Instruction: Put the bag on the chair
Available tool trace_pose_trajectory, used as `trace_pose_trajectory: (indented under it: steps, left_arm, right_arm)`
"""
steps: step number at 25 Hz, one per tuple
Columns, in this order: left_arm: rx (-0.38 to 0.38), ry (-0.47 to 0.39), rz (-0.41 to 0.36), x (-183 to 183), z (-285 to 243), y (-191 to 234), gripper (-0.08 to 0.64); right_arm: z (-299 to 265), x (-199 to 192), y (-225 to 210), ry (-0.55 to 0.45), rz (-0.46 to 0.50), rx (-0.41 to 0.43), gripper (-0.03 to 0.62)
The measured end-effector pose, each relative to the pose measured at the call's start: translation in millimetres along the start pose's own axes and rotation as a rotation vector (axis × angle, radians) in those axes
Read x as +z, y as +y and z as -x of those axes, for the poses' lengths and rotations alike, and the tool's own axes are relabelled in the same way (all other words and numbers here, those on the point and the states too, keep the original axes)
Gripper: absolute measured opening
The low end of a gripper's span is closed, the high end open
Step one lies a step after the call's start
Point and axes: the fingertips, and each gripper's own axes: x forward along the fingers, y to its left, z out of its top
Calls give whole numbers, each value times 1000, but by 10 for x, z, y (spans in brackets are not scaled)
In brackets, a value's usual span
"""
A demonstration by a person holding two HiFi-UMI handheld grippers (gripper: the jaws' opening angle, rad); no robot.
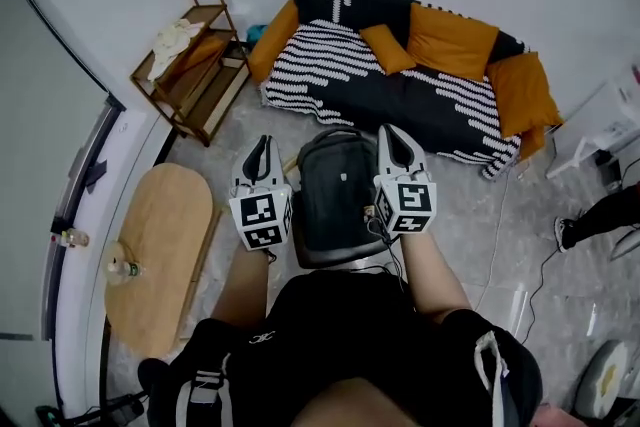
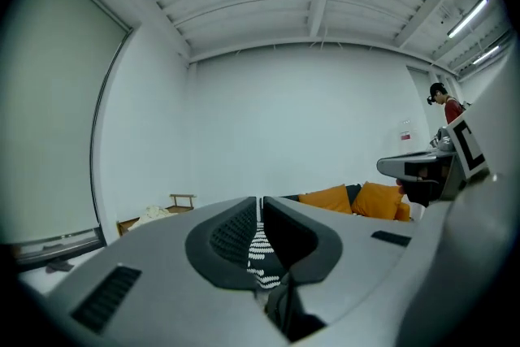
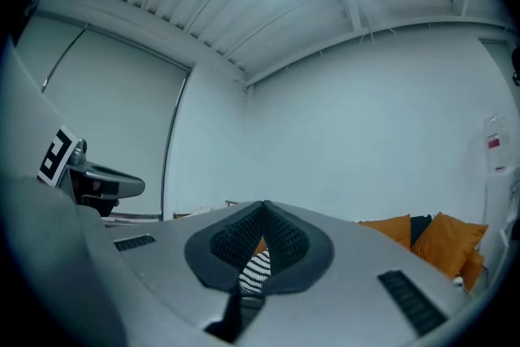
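Fig. | bag (image 1: 335, 185) on chair (image 1: 330, 260) | left tongs (image 1: 262, 147) & right tongs (image 1: 392, 135) both pinched together, empty, flanking bag | risk: we judge the unsupported bag may slump off, w/ nothing bracing it.

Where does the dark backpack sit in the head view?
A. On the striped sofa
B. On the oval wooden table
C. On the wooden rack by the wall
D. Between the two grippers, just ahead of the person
D: the backpack stands between the left gripper and the right gripper, on the near side of the striped sofa; neither gripper's fingers hold it.
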Motion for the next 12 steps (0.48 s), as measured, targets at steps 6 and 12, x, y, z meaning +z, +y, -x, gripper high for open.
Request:
trace_pose_trajectory:
  steps: [6, 12]
  left_arm:
    - [11, 8, 17, -58, 110, 29, 37]
    - [20, 4, 15, -76, 193, 67, 32]
  right_arm:
    - [89, 4, 84, -6, -4, 6, 12]
    - [98, -82, 164, 16, -20, 18, 12]
